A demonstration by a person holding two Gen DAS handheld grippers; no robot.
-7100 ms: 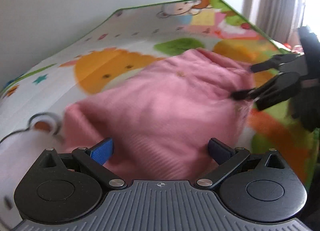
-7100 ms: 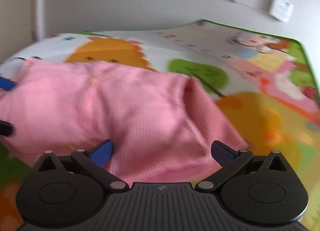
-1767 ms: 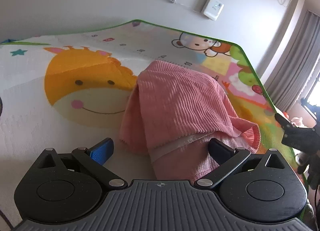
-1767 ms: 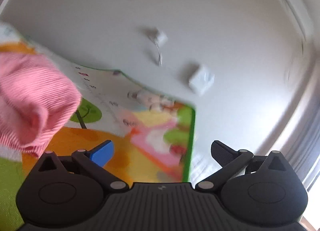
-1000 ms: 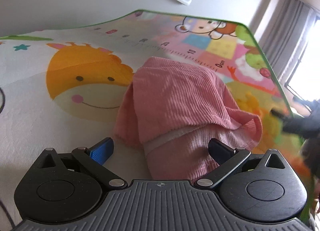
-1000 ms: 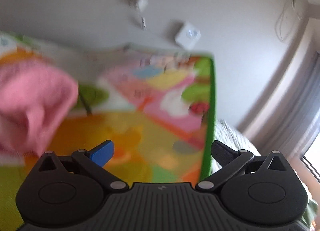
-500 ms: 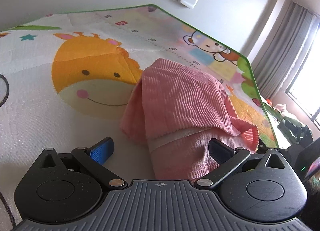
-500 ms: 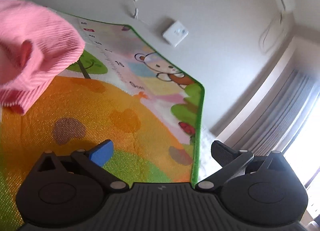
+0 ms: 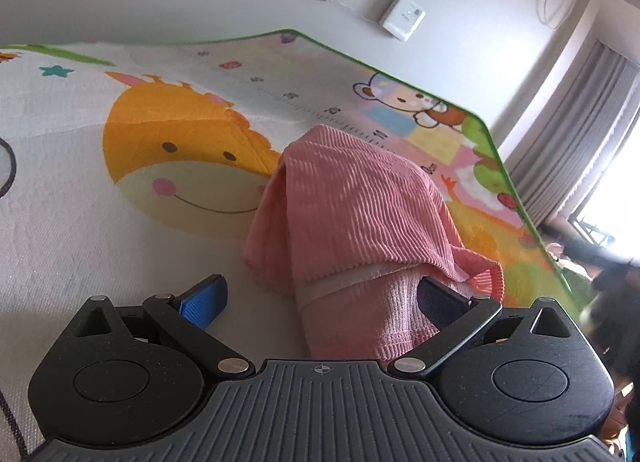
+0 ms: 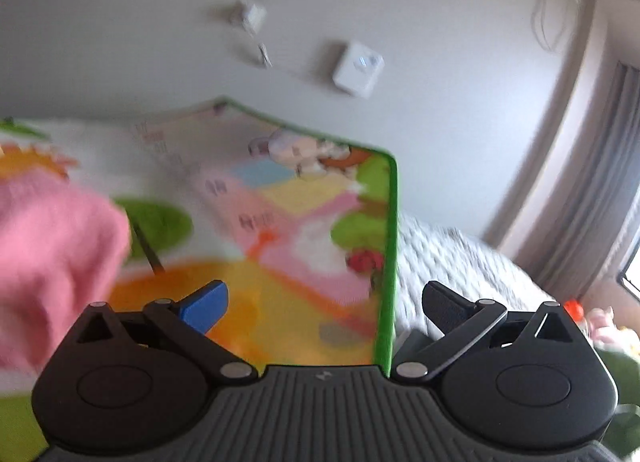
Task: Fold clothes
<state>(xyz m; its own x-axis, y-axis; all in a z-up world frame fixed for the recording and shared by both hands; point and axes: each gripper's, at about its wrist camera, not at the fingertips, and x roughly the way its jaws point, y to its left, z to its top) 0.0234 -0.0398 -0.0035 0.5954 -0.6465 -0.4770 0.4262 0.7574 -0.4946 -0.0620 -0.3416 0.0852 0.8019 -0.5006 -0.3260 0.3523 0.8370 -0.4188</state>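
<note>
Folded pink garment (image 9: 360, 214) on cartoon play mat (image 9: 120, 222); left claw (image 9: 320, 296) wide beside it, right claw (image 10: 324, 302) wide, empty.

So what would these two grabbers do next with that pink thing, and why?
Probably the left gripper should ease forward and close its fingers on the near hem of the pink garment. The garment lies in a loose bundle on the play mat with one cuff sticking out, both grippers are open and empty, and the right gripper points off to the side.
</note>
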